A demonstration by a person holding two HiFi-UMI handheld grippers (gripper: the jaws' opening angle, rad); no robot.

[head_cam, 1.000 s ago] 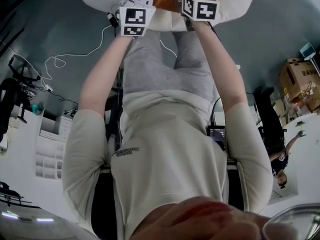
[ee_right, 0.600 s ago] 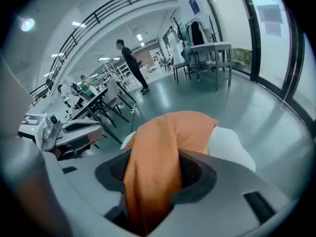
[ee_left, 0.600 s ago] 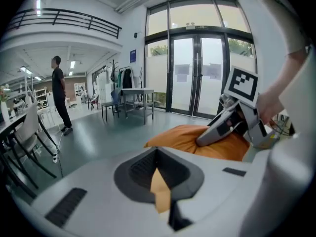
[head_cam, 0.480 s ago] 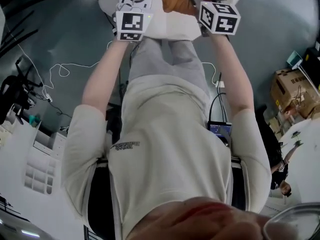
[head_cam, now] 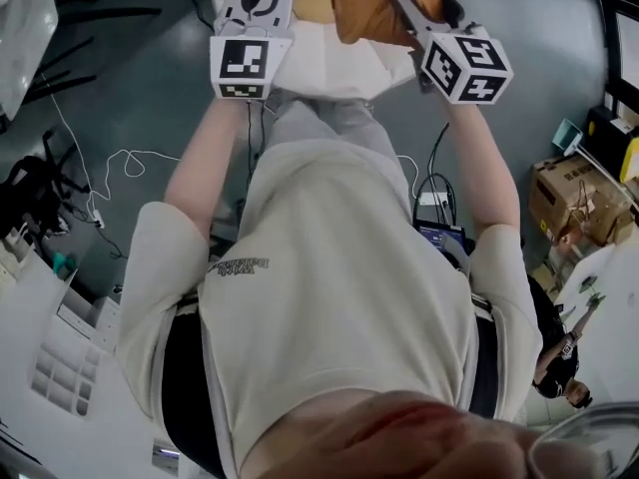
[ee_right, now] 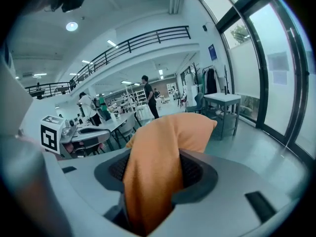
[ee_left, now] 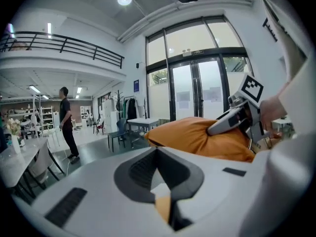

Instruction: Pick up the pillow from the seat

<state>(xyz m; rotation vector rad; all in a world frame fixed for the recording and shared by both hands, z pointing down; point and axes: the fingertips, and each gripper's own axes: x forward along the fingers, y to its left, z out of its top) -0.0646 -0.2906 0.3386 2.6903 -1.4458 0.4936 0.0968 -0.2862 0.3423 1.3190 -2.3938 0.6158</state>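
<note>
Orange fabric pillow held aloft: left gripper jaws near-closed, pinching a thin edge; right gripper jaws (just eased wider) clamp a thick fold.

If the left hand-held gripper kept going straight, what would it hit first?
The pillow: the left hand-held gripper pinches a bit of it, and its bulk lies just ahead, slightly to the right. Beyond, the hall looks open, though depth is unclear.
</note>
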